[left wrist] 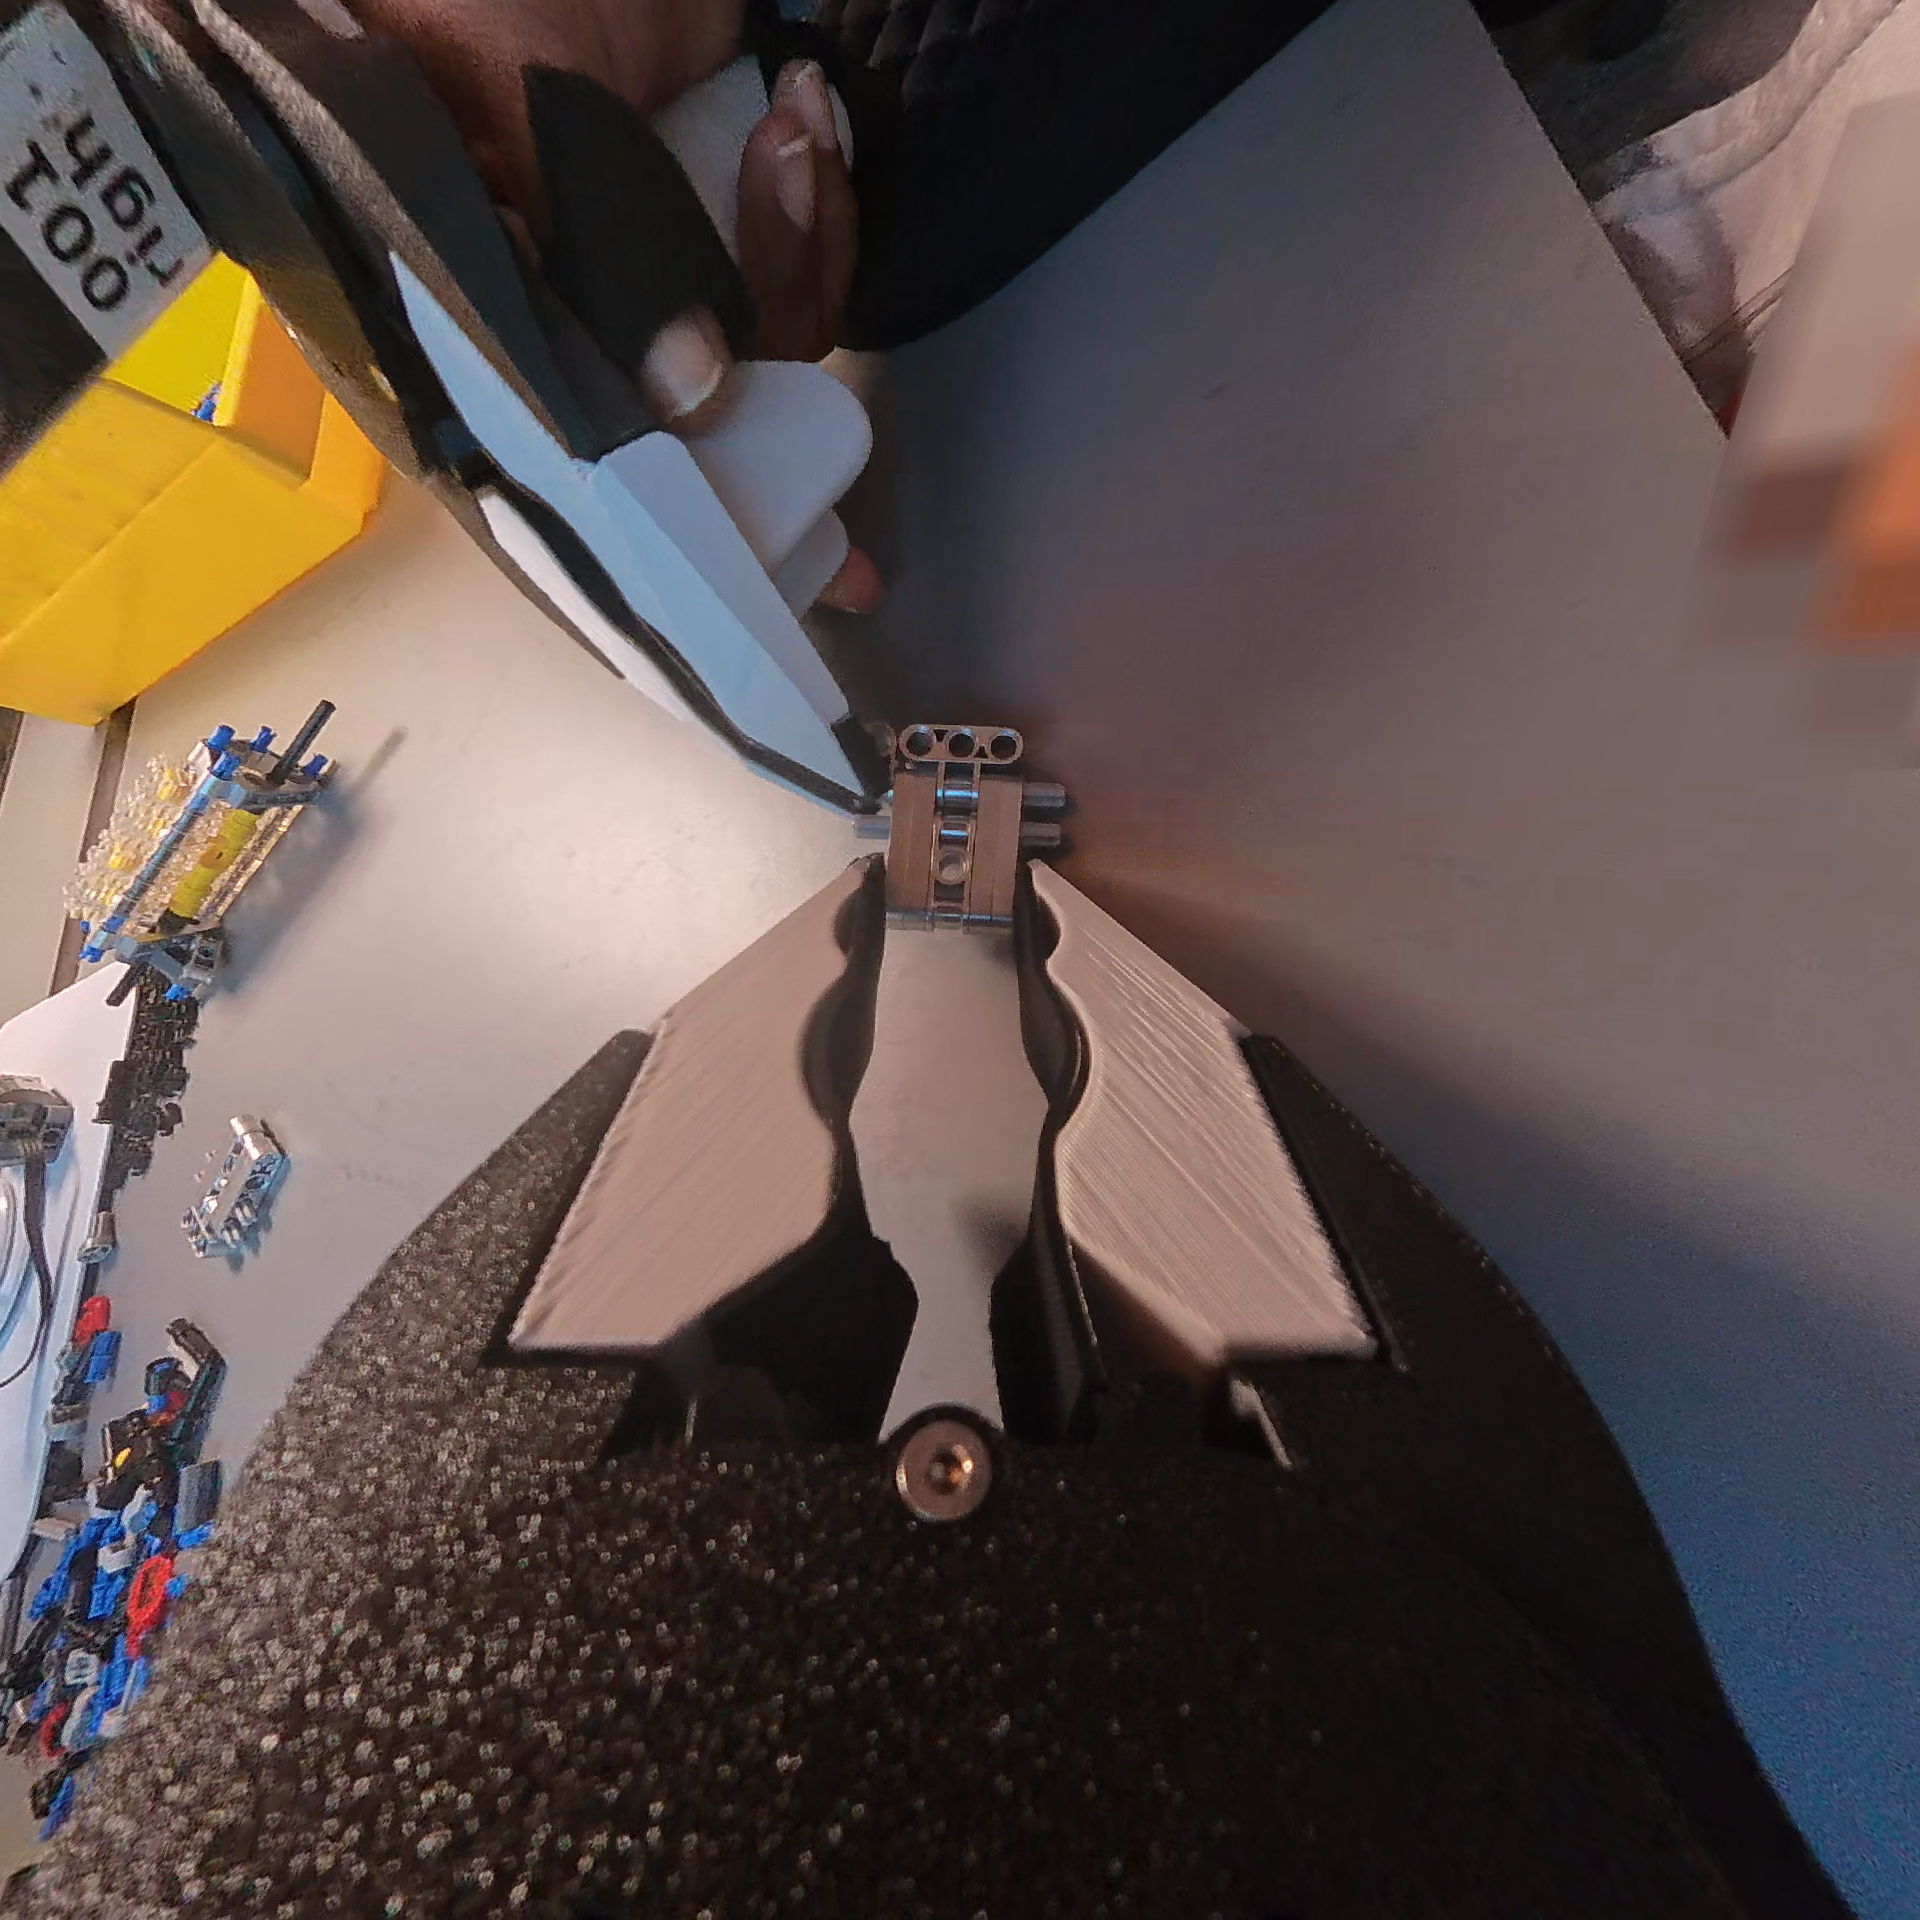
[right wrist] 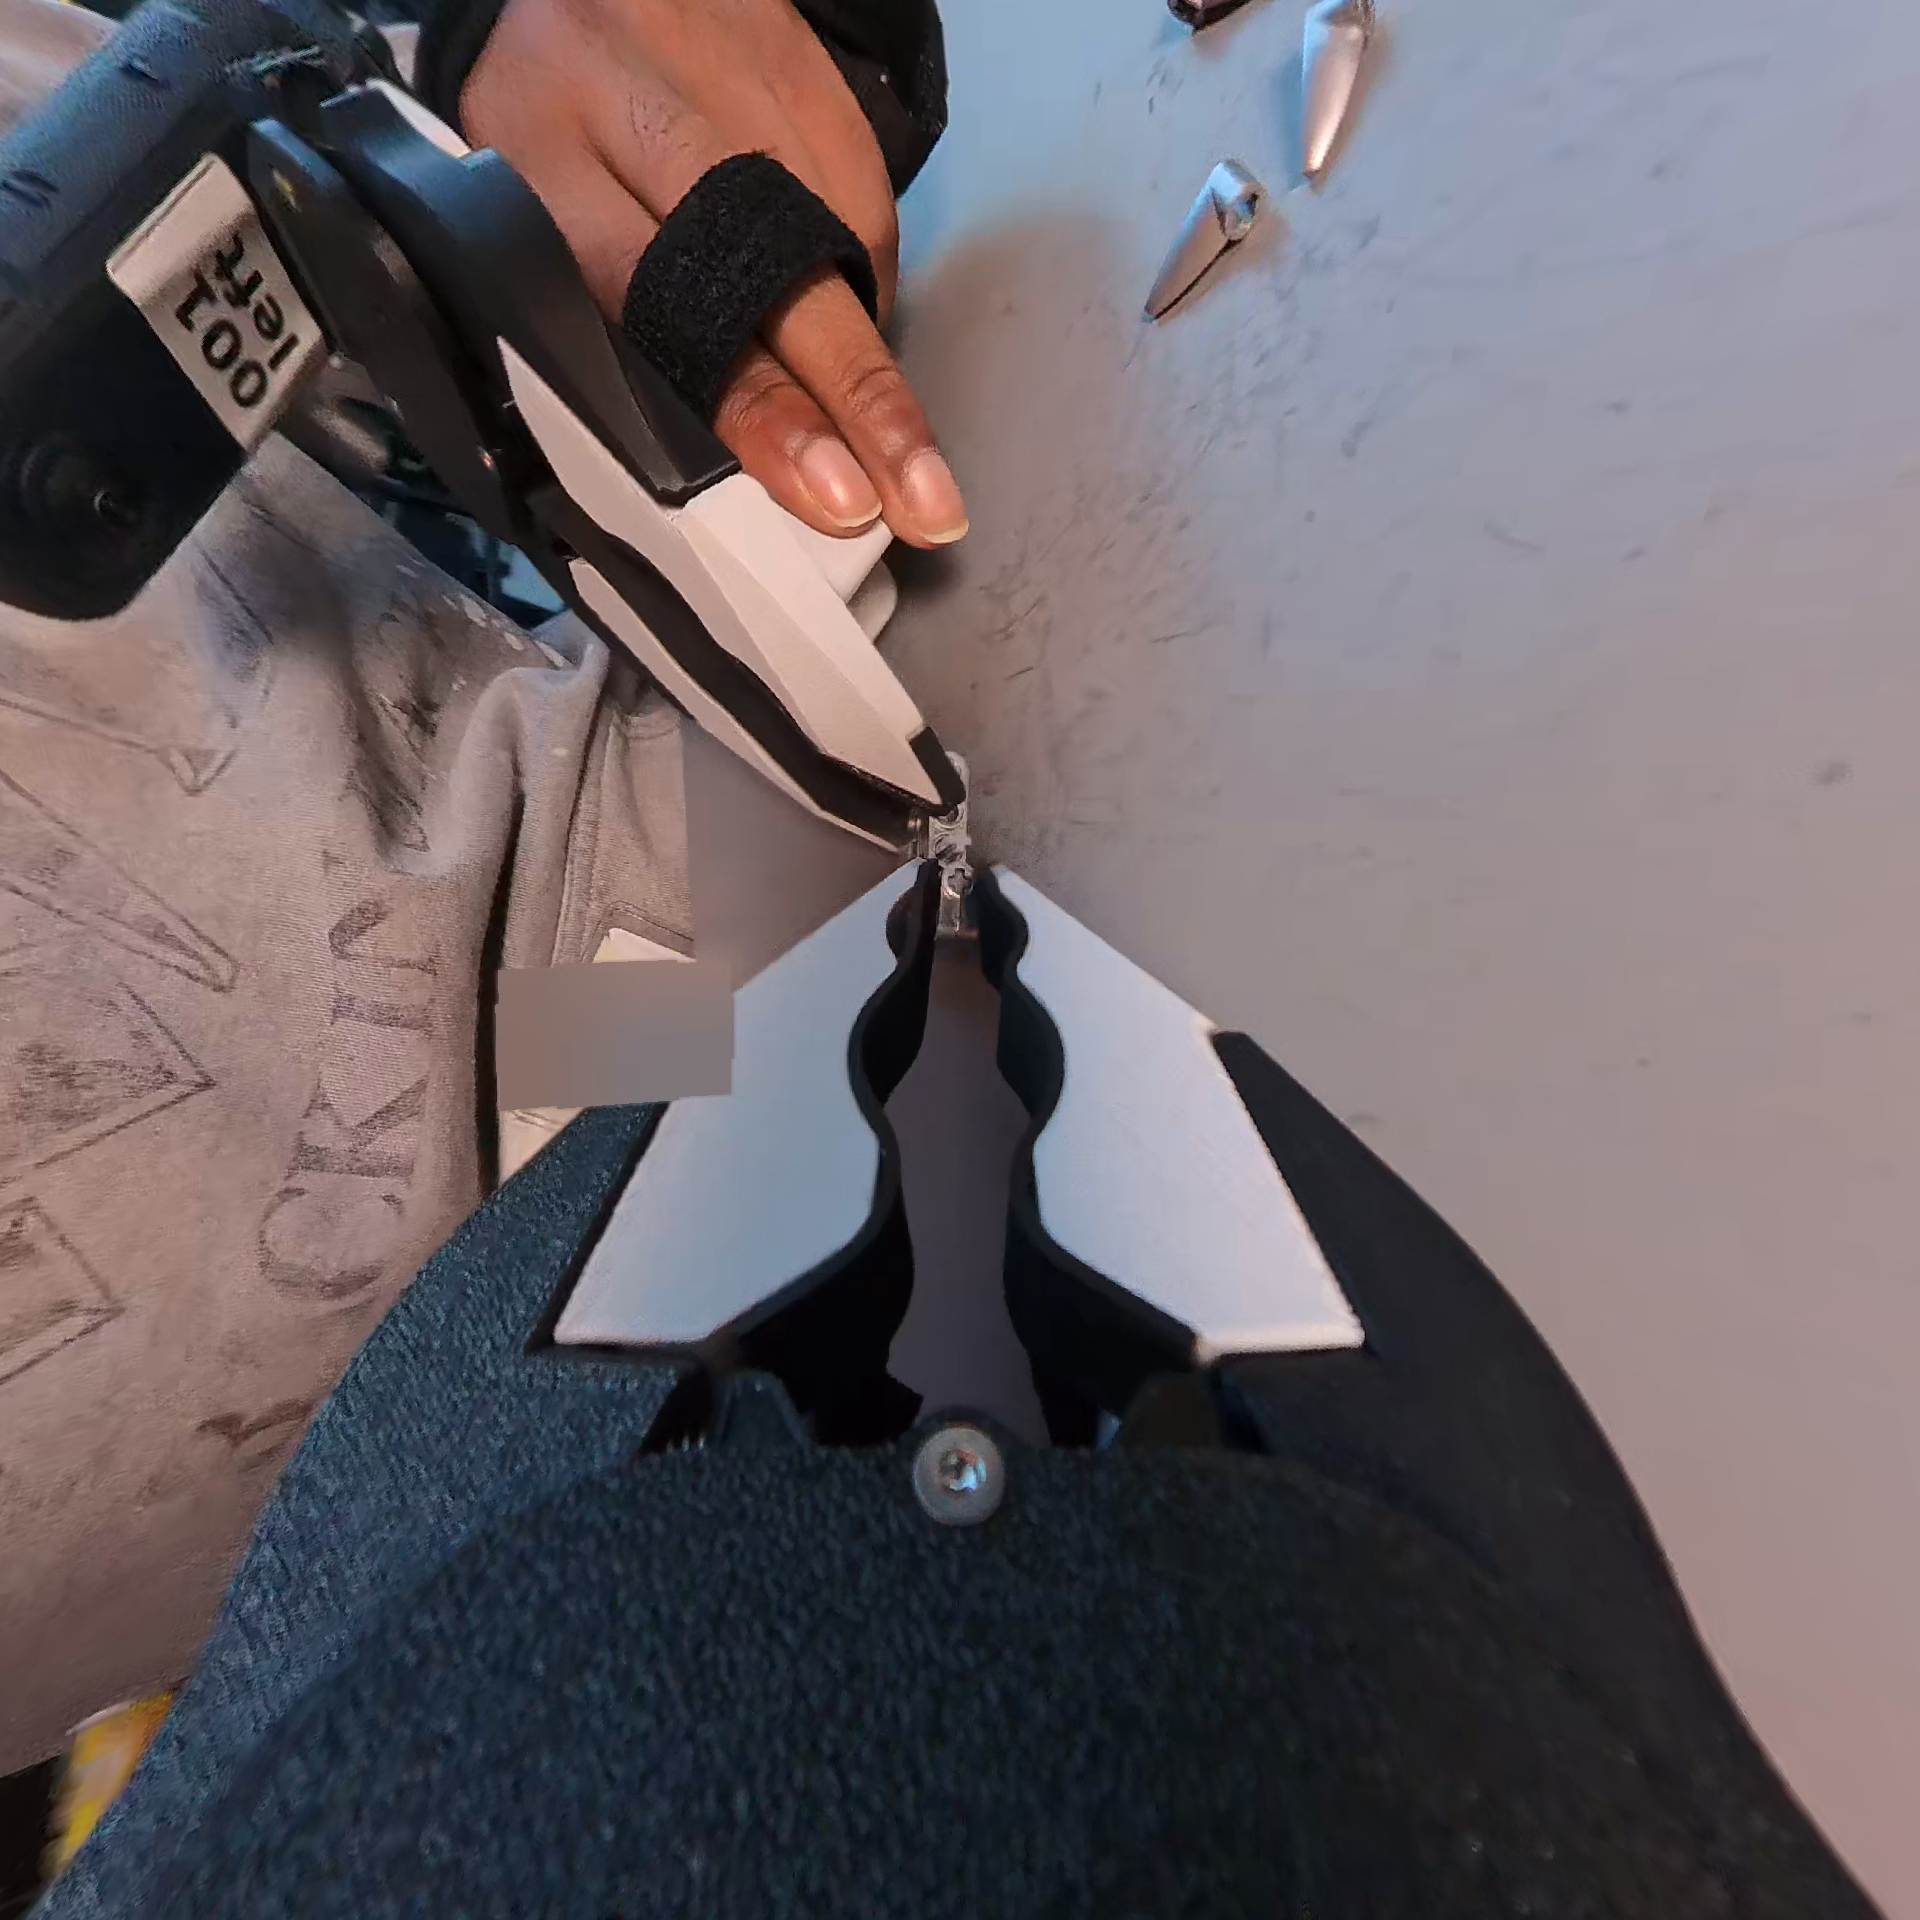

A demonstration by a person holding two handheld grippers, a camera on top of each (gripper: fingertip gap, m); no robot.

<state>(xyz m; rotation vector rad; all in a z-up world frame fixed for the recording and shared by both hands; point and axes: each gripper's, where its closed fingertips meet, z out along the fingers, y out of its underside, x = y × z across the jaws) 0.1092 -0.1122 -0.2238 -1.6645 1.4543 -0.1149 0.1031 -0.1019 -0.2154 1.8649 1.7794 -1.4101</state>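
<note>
Here, both tools meet over one small grey piece above the bare middle of the table.

Left tool: the left tool (left wrist: 951, 883) has its two ribbed grey fingers (left wrist: 727, 1122) drawn in narrow on a small grey brick assembly (left wrist: 956, 831), which is pinched at the tips. The assembly has a short beam with three holes at its far end and grey pins sticking out on one side.

Right tool: the right tool (right wrist: 951, 883) has its white fingers (right wrist: 748, 1143) nearly together, and their tips pinch the end of a thin grey part (right wrist: 953, 842) of that same assembly. In the left wrist view the right tool (left wrist: 862, 790) comes in from the upper left and its tip touches the assembly's near corner.

Hands: a hand (left wrist: 769, 208) with a black strap grips the right tool's handle; in the right wrist view another hand (right wrist: 769, 260), a black band round one finger, rests on the left tool (right wrist: 935, 800).

Held piece: it hangs between the two tool tips, clear of the table (left wrist: 1351, 623).

Table, one side: a yellow box (left wrist: 156, 520) stands near the edge; beside it lie a model of clear, yellow and blue bricks (left wrist: 197, 831), a small clear piece (left wrist: 234, 1184) and a heap of blue, black and red bricks (left wrist: 114, 1507).

Table, other side: two shiny pointed pieces (right wrist: 1210, 244) lie well apart from the tools.

Person: a grey printed garment (right wrist: 260, 935) fills the side of the right wrist view.
</note>
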